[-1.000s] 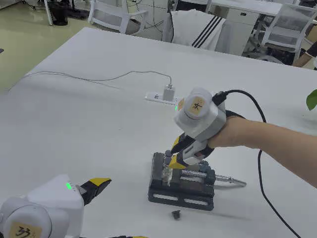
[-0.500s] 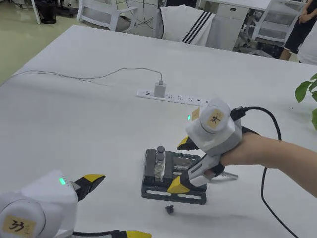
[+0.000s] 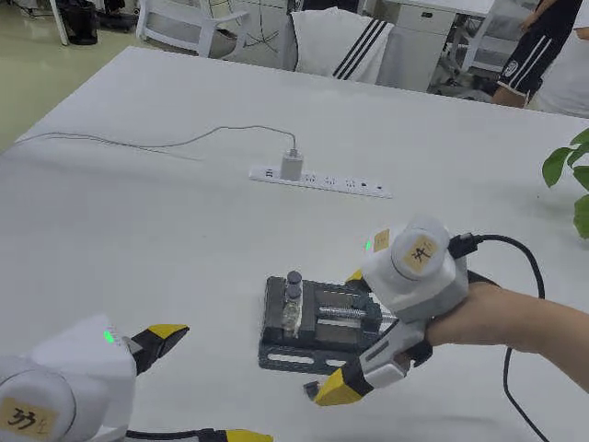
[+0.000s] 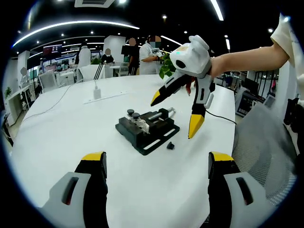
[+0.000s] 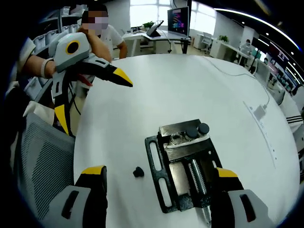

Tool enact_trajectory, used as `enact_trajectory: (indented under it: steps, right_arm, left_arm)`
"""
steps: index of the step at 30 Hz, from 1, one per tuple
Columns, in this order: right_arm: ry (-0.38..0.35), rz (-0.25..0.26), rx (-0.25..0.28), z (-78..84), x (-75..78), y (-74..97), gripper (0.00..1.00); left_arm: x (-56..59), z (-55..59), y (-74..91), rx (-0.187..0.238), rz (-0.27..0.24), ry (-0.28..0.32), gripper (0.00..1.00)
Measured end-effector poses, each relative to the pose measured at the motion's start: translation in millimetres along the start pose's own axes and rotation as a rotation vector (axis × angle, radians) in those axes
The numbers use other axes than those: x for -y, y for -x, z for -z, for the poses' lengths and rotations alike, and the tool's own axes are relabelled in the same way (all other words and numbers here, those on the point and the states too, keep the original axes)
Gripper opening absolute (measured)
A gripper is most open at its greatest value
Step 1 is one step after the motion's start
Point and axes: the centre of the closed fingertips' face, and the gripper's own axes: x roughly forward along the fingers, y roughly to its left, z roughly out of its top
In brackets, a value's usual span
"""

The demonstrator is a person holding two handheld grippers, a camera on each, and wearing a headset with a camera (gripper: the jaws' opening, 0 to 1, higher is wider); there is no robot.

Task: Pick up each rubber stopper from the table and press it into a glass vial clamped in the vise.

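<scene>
Vials [image 3: 294, 296] upright in vise [image 3: 283, 354]; loose stopper [image 5: 138, 172] beside it, orientation unclear

Black vise [image 5: 171, 183] flat on the white table [image 5: 142, 95], clamping a row of upright glass vials [image 3: 292, 313]: two closed with dark rubber stoppers [image 5: 191, 133], one open vial [image 5: 176, 138]. Loose stopper [image 5: 138, 172] lies just beside the vise base, apart from it

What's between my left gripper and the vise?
In the left gripper view, one loose stopper lies just short of the vise; otherwise bare table ahead of the left gripper.
</scene>
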Motion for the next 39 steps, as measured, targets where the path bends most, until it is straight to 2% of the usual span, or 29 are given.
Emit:
enact_trajectory:
  steps: [2,5,8,10,12,13,15,24,26,29,31,35,39]
  right_arm:
    - [0.016,-0.006,-0.014,1.8,-3.1,-0.9,0.79]
    - [0.056,-0.008,-0.019,1.1,-5.7,-1.3,0.79]
    - [0.079,-0.024,-0.019,-0.6,-7.9,-0.7,0.69]
    - [0.112,-0.037,-0.021,-1.1,-9.8,-0.9,0.59]
    - [0.152,-0.051,-0.036,1.4,-11.8,-3.6,0.51]
    - [0.196,-0.068,-0.048,4.0,-13.6,-5.4,0.47]
    - [0.211,-0.085,-0.074,9.4,-16.7,-8.4,0.38]
    - [0.352,-0.148,-0.113,20.3,-24.8,-28.5,0.12]
    - [0.372,-0.173,-0.125,23.1,-28.9,-31.1,0.1]
    - [0.406,-0.173,-0.131,24.5,-30.3,-34.0,0.07]
    - [0.401,-0.186,-0.125,23.5,-32.2,-33.9,0.05]
    - [0.406,-0.181,-0.132,23.0,-30.5,-32.1,0.02]
    - [0.401,-0.189,-0.126,20.2,-31.6,-30.7,0.03]
  left_arm:
    - [-0.1,-0.2,-0.1,0.003,0.0,0.003,0.87]
    - [0.0,0.8,-0.1,0.002,-0.002,0.005,0.87]
    - [0.2,2.4,-0.3,0.001,-0.002,0.008,0.87]
    - [0.3,3.2,-0.3,0.001,-0.002,0.011,0.86]
    - [0.4,3.6,0.2,0.001,-0.005,0.013,0.87]
    - [0.2,4.2,0.6,0.0,-0.006,0.016,0.86]
    - [-0.4,4.5,1.1,0.001,-0.01,0.018,0.86]
    - [-2.3,5.9,3.8,0.002,-0.024,0.027,0.86]
    - [-2.7,6.6,4.3,0.002,-0.028,0.034,0.86]
    - [-2.3,8.6,5.1,0.001,-0.031,0.035,0.86]
    - [-1.8,10.0,5.2,0.002,-0.033,0.042,0.86]
    - [-0.1,11.9,4.2,0.002,-0.032,0.043,0.86]
    - [2.5,11.9,2.6,0.004,-0.028,0.047,0.86]
